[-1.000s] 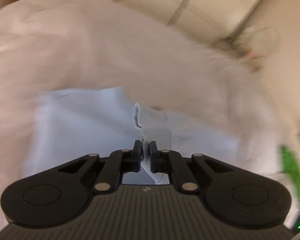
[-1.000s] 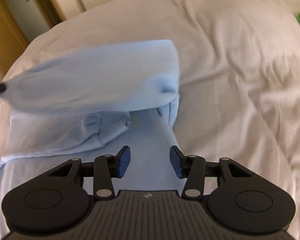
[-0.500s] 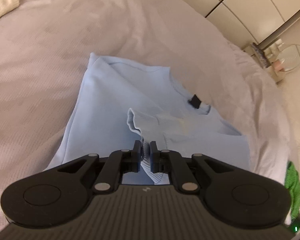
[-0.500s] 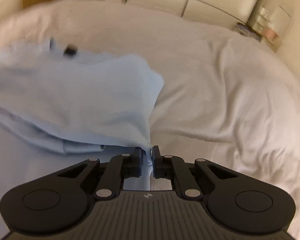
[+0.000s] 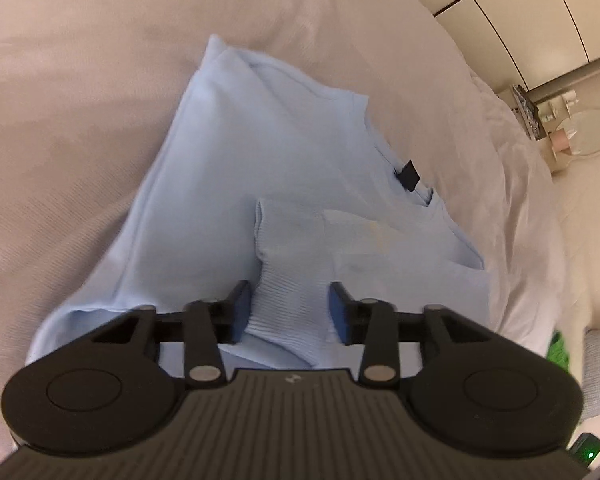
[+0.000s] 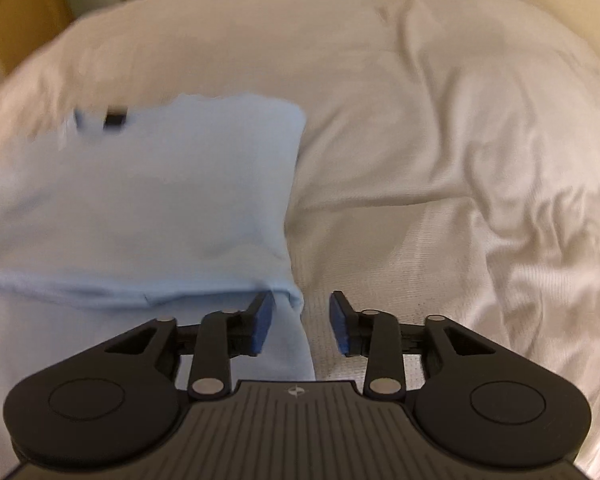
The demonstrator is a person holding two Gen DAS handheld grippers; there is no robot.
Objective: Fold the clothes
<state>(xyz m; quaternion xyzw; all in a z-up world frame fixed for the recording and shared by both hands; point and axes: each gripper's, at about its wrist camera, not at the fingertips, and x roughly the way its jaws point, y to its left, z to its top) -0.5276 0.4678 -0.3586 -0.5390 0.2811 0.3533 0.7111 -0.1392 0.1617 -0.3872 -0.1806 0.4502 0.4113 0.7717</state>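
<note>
Light-blue sweater (image 5: pixel 236 184) lies partly folded on the bed (image 5: pixel 80 80); long axis runs from the left claw (image 5: pixel 288 308) out to the collar with its dark tag (image 5: pixel 409 170); ribbed cuff (image 5: pixel 288 280) sits between that claw's wide-apart jaws, ungripped; right claw (image 6: pixel 300 320) also wide, over the sweater's folded edge (image 6: pixel 296 300); green item (image 5: pixel 560 350) right of sweater; round mirror (image 5: pixel 588 132) beyond collar.

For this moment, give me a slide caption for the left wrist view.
Open left hand-held gripper straddles the ribbed cuff of a light blue sweater lying on a white bedspread.
</note>
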